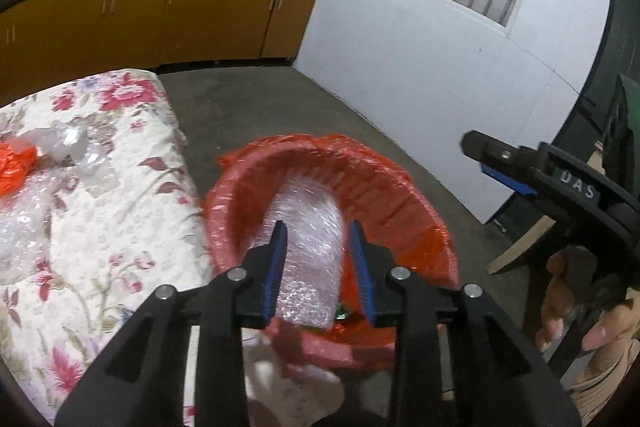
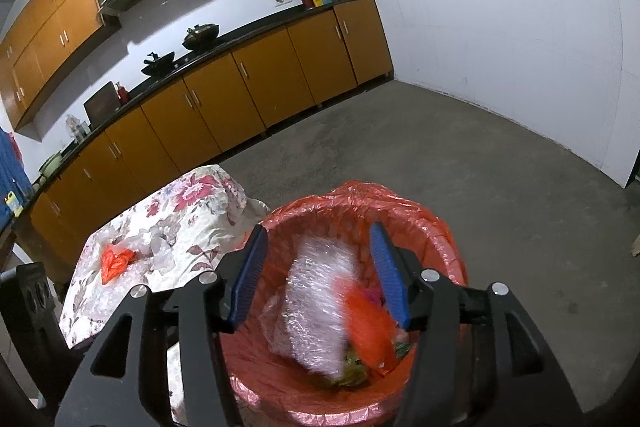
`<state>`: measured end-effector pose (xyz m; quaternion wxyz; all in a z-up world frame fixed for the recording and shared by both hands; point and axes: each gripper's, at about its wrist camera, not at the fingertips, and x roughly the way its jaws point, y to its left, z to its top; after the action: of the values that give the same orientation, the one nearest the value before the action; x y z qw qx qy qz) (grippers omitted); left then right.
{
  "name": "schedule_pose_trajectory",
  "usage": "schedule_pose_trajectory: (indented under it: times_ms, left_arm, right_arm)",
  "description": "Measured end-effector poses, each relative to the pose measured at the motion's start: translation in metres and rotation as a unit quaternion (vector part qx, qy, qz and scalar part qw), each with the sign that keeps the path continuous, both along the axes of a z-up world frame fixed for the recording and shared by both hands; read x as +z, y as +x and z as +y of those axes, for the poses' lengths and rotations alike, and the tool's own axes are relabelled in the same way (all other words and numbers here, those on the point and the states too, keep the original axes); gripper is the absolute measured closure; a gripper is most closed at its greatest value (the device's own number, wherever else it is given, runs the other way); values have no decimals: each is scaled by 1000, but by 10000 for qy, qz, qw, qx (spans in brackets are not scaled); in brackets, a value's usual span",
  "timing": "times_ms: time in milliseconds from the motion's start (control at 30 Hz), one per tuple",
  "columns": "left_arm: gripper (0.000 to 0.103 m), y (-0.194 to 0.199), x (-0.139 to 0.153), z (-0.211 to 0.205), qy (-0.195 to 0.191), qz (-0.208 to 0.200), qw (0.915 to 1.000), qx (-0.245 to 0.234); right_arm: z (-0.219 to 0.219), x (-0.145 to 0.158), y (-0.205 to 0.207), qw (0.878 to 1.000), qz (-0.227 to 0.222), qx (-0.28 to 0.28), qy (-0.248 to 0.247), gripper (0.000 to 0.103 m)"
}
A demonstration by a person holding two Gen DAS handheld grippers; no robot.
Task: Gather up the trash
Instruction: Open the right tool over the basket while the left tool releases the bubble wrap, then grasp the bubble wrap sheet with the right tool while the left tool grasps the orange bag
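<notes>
A red bin (image 1: 384, 183) lined with a red bag stands on the floor beside a table with a floral cloth (image 1: 120, 219). My left gripper (image 1: 318, 231) hangs over the bin, its jaws apart, with a sheet of bubble wrap (image 1: 312, 227) between them, blurred, inside the bin. My right gripper (image 2: 320, 235) is open above the same bin (image 2: 440, 239); bubble wrap (image 2: 316, 299) and a blurred orange plastic bag (image 2: 368, 323) lie or fall below it. On the cloth lie an orange bag (image 1: 14, 167), clear plastic (image 1: 68, 143) and more bubble wrap (image 1: 20, 227).
Orange kitchen cabinets (image 2: 240, 83) with a dark counter run along the far wall, with woks and a red bag of items on it. Bare concrete floor (image 2: 480, 187) lies beyond the bin. The right gripper and hand (image 1: 560, 195) show at the right of the left wrist view.
</notes>
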<state>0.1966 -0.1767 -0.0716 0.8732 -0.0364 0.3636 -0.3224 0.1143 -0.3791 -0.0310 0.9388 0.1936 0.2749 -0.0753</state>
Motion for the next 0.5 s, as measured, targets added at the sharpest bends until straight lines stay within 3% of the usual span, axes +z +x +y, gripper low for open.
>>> schedule_pose_trajectory:
  times_ms: [267, 500]
  left_arm:
    - [55, -3, -1, 40, 455, -284, 9971, 541]
    - [50, -5, -1, 92, 841, -572, 9882, 1142]
  right_arm:
    - [24, 9, 3, 9991, -17, 199, -364, 48]
    - [65, 14, 16, 9961, -43, 727, -495, 48]
